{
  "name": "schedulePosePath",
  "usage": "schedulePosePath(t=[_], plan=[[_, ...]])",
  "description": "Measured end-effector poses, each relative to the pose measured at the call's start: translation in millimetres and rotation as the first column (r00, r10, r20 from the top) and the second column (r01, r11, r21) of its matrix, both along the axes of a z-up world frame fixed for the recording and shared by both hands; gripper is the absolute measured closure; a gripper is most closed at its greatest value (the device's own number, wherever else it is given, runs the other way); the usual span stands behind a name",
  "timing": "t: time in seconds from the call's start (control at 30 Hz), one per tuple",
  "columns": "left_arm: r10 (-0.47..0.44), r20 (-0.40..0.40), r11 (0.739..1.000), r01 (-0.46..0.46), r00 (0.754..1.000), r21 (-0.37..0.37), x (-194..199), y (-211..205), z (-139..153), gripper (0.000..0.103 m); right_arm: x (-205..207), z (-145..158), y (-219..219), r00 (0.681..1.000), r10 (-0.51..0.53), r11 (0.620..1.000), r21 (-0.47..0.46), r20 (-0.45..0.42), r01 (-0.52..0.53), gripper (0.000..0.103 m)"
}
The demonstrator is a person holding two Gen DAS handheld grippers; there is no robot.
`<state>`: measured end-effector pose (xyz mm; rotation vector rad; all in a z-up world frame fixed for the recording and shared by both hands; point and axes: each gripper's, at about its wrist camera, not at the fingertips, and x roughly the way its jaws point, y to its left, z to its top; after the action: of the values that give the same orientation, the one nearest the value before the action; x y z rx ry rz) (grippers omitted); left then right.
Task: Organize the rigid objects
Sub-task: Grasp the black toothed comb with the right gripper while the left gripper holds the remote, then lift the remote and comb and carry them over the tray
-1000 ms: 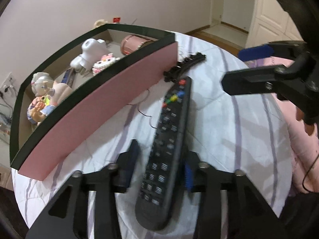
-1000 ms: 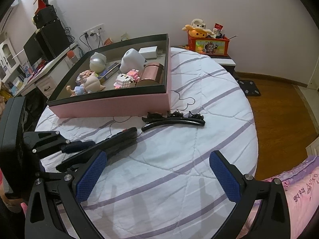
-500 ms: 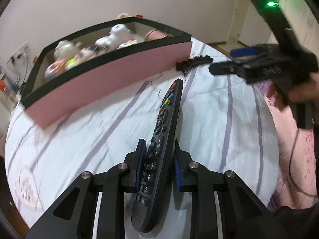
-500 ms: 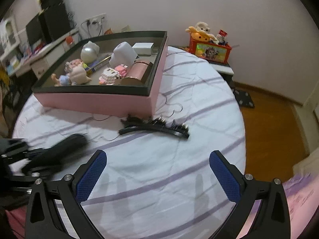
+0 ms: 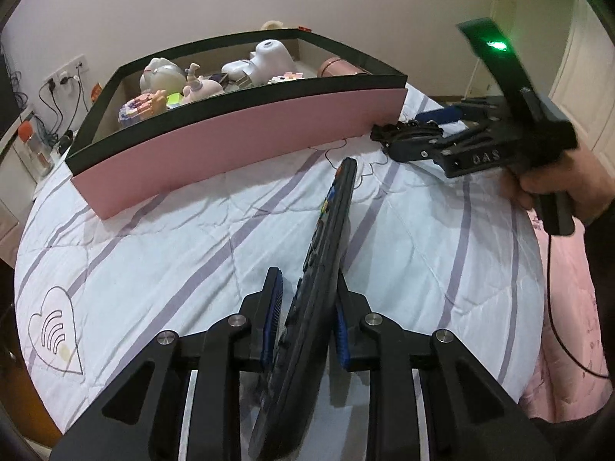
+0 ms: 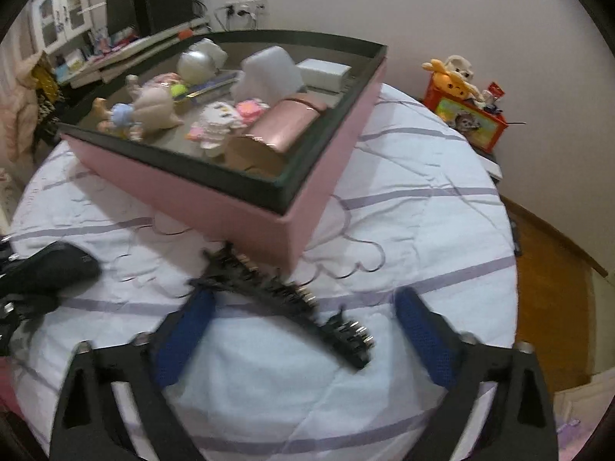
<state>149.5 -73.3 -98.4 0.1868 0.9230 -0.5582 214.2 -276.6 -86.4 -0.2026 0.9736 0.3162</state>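
Left gripper (image 5: pixel 303 319) jaws clamp the remote (image 5: pixel 321 269) near its tail, tilted on edge above the bed (image 5: pixel 153 269); long overhang could twist it loose. Right gripper (image 6: pixel 303 334) jaws gape around the black hair clip (image 6: pixel 284 299) beside the pink box (image 6: pixel 238 207). Soft quilt, cluttered bedroom.

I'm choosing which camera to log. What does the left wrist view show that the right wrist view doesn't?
Only the left wrist view: the left gripper shut on the remote, and the hand holding the right tool. Only the right wrist view: the right gripper open around the black hair clip, and the orange toy box. Both: the pink box.
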Motion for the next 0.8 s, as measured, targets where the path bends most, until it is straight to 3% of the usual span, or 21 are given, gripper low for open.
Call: schedulePosePath(t=[0.13,0.33,0.5,0.67,0.73,0.8], plan=[[-0.003,0.002,1.0,0.003,1.0,-0.005,7,-7,-1,0.075,-13,5,13,0.998,0.057,0.998,-0.003,0.013,-0.057,0.066],[-0.004,-0.016,0.999,0.003,1.0,-0.043,5,-5,1,0.085,-32,11,28,0.995,0.098,0.995,0.035,0.001,-0.098,0.083],[0.014,-0.039,0.996,-0.018,0.999,-0.092,0,8,3,0.087,-43,14,36,0.996,0.083,0.987,0.139,-0.023,-0.079,0.084],[0.046,-0.048,0.994,-0.05,0.998,-0.097,-1,21,3,0.088,-45,12,60,0.991,0.132,0.989,0.074,-0.034,-0.129,0.083],[0.055,-0.054,0.993,-0.06,0.997,-0.104,-1,25,1,0.088,-43,8,69,0.988,0.151,0.988,0.036,-0.04,-0.149,0.065],[0.063,-0.057,0.991,-0.069,0.996,-0.111,-1,28,1,0.088,-41,8,75,0.986,0.163,0.986,0.039,-0.034,-0.161,0.061]])
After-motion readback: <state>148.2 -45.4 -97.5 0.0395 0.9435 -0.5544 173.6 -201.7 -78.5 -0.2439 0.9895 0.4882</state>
